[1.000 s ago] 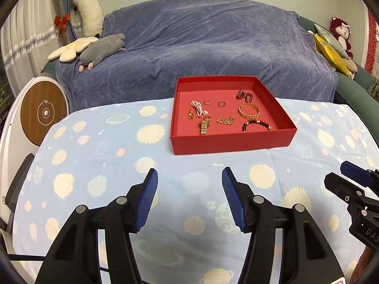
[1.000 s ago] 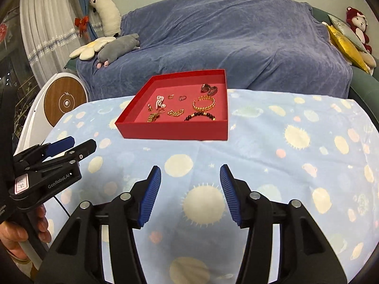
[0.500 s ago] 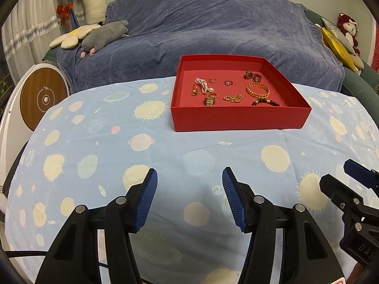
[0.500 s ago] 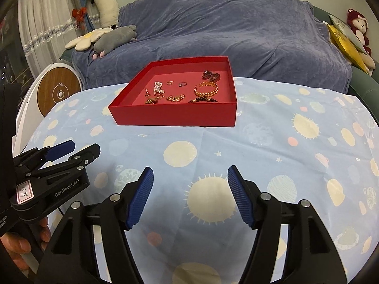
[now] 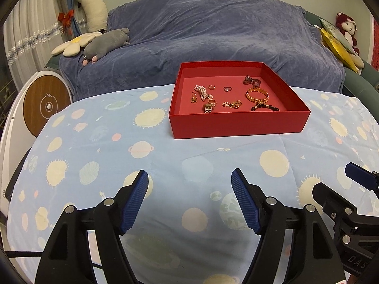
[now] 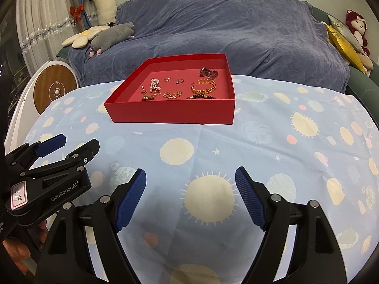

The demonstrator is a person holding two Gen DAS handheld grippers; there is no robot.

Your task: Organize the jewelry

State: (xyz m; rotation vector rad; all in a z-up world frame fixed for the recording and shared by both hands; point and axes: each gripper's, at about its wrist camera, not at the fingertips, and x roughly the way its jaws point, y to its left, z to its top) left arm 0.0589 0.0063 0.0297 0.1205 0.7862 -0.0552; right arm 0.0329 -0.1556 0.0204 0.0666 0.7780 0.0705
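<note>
A red tray (image 5: 236, 124) stands on the far part of the table and holds several pieces of jewelry: a gold bangle (image 5: 257, 94), a dark bead bracelet (image 5: 265, 107), a gold chain (image 5: 232, 104), a pearl piece (image 5: 200, 91) and small rings. It also shows in the right wrist view (image 6: 170, 113), with the bangle (image 6: 203, 86). My left gripper (image 5: 189, 184) is open and empty above the cloth, well short of the tray. My right gripper (image 6: 190, 182) is open and empty, beside the left one (image 6: 68, 145).
The table wears a light blue cloth with suns and planets (image 5: 146, 118). Behind it is a sofa under a blue cover (image 5: 201, 33) with plush toys (image 5: 106, 40). A round white and wood device (image 5: 47, 104) stands at the left.
Both grippers have opened wider and dropped lower toward the cloth, with the tray now a little closer. The jewelry in the tray has not moved.
</note>
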